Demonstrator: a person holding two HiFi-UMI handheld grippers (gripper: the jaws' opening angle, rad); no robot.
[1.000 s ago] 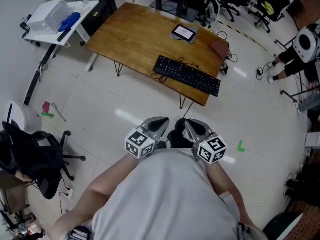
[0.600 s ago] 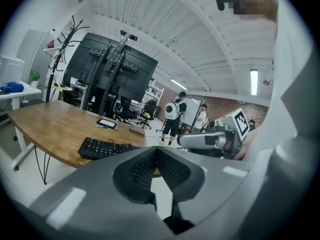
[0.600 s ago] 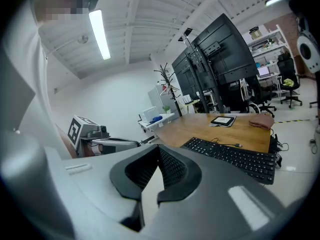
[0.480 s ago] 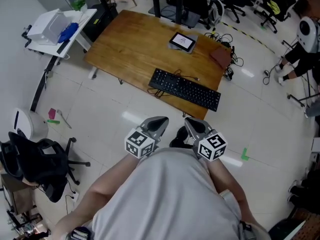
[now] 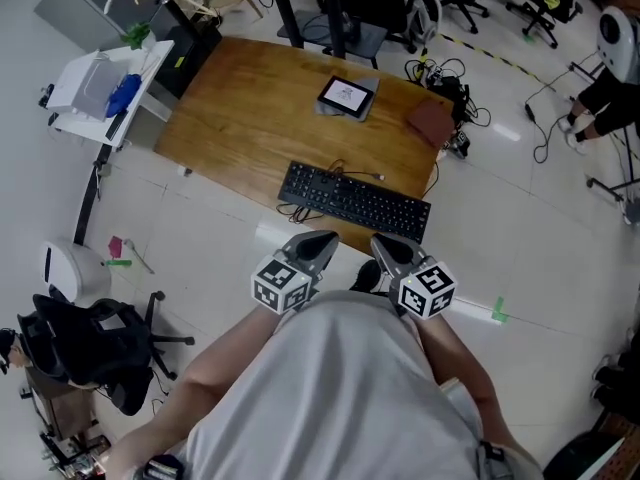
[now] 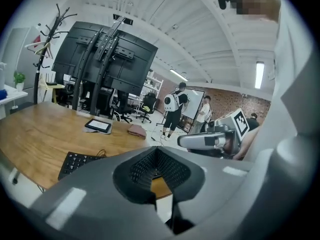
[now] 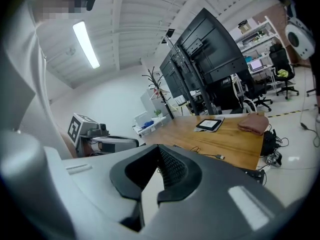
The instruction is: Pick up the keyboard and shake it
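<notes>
Near the front edge of the wooden table point(image 5: 240, 98), the keyboard point(image 5: 355, 200) lies flat, long side toward the person, with its cable on the wood behind it.

**Gripper state**
- The left gripper point(image 5: 318, 246) and the right gripper point(image 5: 388, 248) are held side by side close to the person's chest, pointing forward.
- Both are short of the table edge and apart from the keyboard.
- Both pairs of jaws are fully closed on nothing. Each gripper view shows the ribbed pads meeting, with no object between them.

**Task status (judgement)**
- Completed: none. The keyboard is untouched.
- Remaining: close the distance to the table, open the jaws, grip the keyboard, lift it clear of the wood, then shake it.

**View comparison**
- The head view alone gives the plan layout. It shows the keyboard's position against both grippers, the tablet point(image 5: 345, 95) further back and the brown pouch point(image 5: 432, 123) at the far right corner. It does not show the pad faces.
- The left gripper view shows the pad contact directly. It also shows the keyboard's left end low at the left, and several people standing in the background, who are absent from the head view.
- The right gripper view shows its own closed pads, the tablet and the pouch. The keyboard is largely hidden behind the gripper body.
</notes>
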